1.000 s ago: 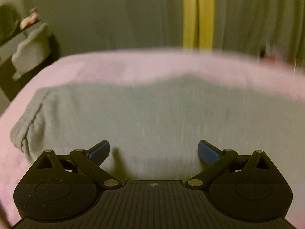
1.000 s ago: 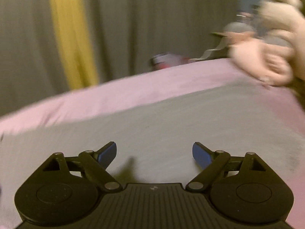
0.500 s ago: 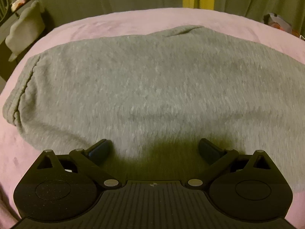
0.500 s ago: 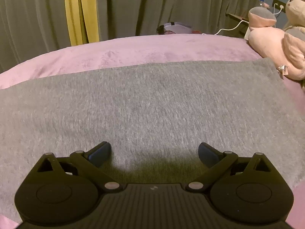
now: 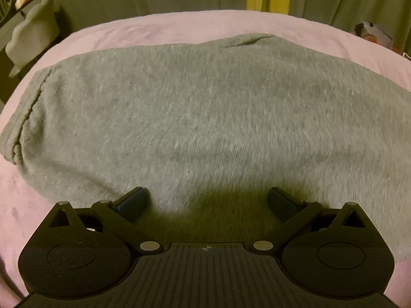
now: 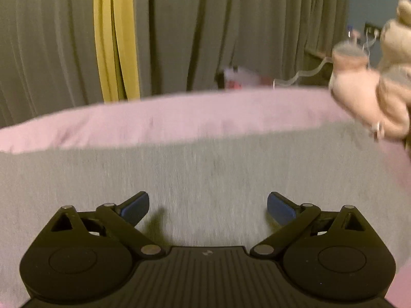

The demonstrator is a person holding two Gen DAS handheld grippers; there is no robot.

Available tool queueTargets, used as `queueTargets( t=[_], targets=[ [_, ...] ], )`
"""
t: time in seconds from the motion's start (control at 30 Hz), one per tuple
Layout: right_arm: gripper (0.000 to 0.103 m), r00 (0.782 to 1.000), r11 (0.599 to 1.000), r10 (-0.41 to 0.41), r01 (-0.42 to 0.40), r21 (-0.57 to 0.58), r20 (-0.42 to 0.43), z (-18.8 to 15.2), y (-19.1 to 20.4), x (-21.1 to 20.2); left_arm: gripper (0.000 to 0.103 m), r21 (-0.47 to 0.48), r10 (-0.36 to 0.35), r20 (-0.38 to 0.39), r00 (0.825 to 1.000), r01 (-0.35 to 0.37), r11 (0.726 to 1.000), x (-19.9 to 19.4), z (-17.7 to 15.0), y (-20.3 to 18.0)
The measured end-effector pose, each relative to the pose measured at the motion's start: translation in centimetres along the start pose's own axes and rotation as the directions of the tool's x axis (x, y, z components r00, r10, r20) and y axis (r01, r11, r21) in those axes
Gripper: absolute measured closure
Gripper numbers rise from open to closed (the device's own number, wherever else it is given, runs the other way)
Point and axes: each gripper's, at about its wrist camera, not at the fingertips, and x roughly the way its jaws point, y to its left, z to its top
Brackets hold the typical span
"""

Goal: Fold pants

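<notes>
Though blurred, ribbed grey pants (image 5: 205,118) on plush pink bedspread (image 5: 179,25).

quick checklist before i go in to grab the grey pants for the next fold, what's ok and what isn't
1. Left gripper open: ok, jaws spread wide with nothing between them.
2. Right gripper open: ok, jaws wide and empty.
3. Pants lying flat on the pink blanket: ok, smooth apart from one small wrinkle at the far edge.
4. Left gripper lined up on the near edge of the pants: ok, fingers sit right over that edge.
5. Right gripper over an edge to grab: cannot tell, its view is blurred and shows only cloth below the fingers.
6. Stuffed toy clear of the pants: cannot tell, it sits close to the far right corner.
</notes>
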Motion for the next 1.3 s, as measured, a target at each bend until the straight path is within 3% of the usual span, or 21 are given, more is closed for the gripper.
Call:
queueTargets(
  t=[0.07,0.13,0.17,0.3,0.37,0.4,0.43,0.5,0.6,0.7,0.77,0.87,1.03,1.1,1.13,1.23,1.3],
  targets=[
    [0.019,0.999,0.999,0.038,-0.038,-0.002,-0.011,0.8,0.7,1.0,0.0,0.0,0.001,0.001,1.0,-0.001,1.0,0.1,0.0,-0.1],
    [0.065,0.996,0.998,0.061,-0.062,-0.014,-0.071,0.9,1.8,3.0,0.0,0.002,0.0,0.006,1.0,0.0,1.0,0.1,0.0,-0.1],
    [0.068,0.991,0.997,0.069,-0.073,-0.025,-0.114,0.7,2.4,4.2,0.0,0.001,-0.003,0.009,1.0,0.003,1.0,0.3,0.1,0.0],
    [0.068,0.998,0.989,0.002,-0.01,-0.15,-0.055,1.3,4.7,6.8,0.0,-0.016,-0.018,0.02,1.0,0.019,1.0,0.7,0.2,0.1],
    [0.059,0.998,0.994,-0.017,0.011,-0.107,-0.06,3.0,4.5,8.1,0.0,-0.02,-0.02,0.025,0.999,0.02,1.0,0.8,0.3,0.1],
    [0.048,0.996,0.997,-0.039,0.033,-0.077,-0.075,3.9,4.1,8.6,0.0,-0.021,-0.02,0.025,0.999,0.021,1.0,0.8,0.4,0.1],
    [0.045,0.995,0.998,-0.048,0.045,-0.041,-0.085,4.6,3.7,8.8,0.0,-0.021,-0.021,0.025,0.999,0.021,1.0,0.8,0.4,0.1],
    [0.045,0.996,0.999,-0.018,0.021,0.03,-0.089,5.2,2.5,7.9,0.0,-0.025,-0.022,0.025,0.999,0.023,0.999,0.9,0.5,0.1],
    [0.043,0.998,1.0,0.001,-0.001,0.007,-0.069,3.8,1.5,5.3,0.0,-0.029,-0.022,0.026,0.999,0.023,0.999,1.0,0.5,0.0],
    [0.02,0.991,0.998,-0.052,0.048,-0.038,-0.121,0.8,-0.4,4.2,0.0,-0.045,-0.026,0.03,0.999,0.027,0.999,1.1,0.6,0.1],
    [0.01,0.988,0.997,-0.072,0.076,0.024,-0.136,0.2,-2.5,4.5,0.0,-0.057,-0.027,0.032,0.999,0.029,0.998,1.2,0.7,0.2],
    [0.01,0.98,0.972,-0.149,0.169,0.162,-0.132,1.5,-5.6,5.7,0.0,-0.067,-0.028,0.032,0.999,0.03,0.997,1.1,0.8,0.2],
    [0.01,0.971,0.94,-0.232,0.241,0.242,-0.066,2.5,-10.6,7.0,0.0,-0.077,-0.024,0.035,0.999,0.027,0.997,1.0,0.7,0.2],
    [0.021,0.957,0.922,-0.28,0.291,0.257,-0.082,2.5,-12.3,6.1,0.0,-0.084,-0.02,0.041,0.999,0.024,0.996,1.0,0.7,0.1],
    [0.031,0.961,0.92,-0.27,0.278,0.276,-0.067,2.3,-13.2,5.0,0.0,-0.089,-0.018,0.046,0.999,0.022,0.996,1.1,0.7,0.1],
    [0.034,0.979,0.943,-0.205,0.197,0.27,0.002,1.0,-14.7,1.7,0.0,-0.099,-0.011,0.063,0.998,0.018,0.995,1.2,0.7,0.1],
    [0.042,0.984,0.955,-0.176,0.172,0.241,-0.007,-0.8,-15.4,0.7,0.0,-0.099,-0.006,0.077,0.997,0.014,0.995,1.4,0.8,0.0]
  ],
)
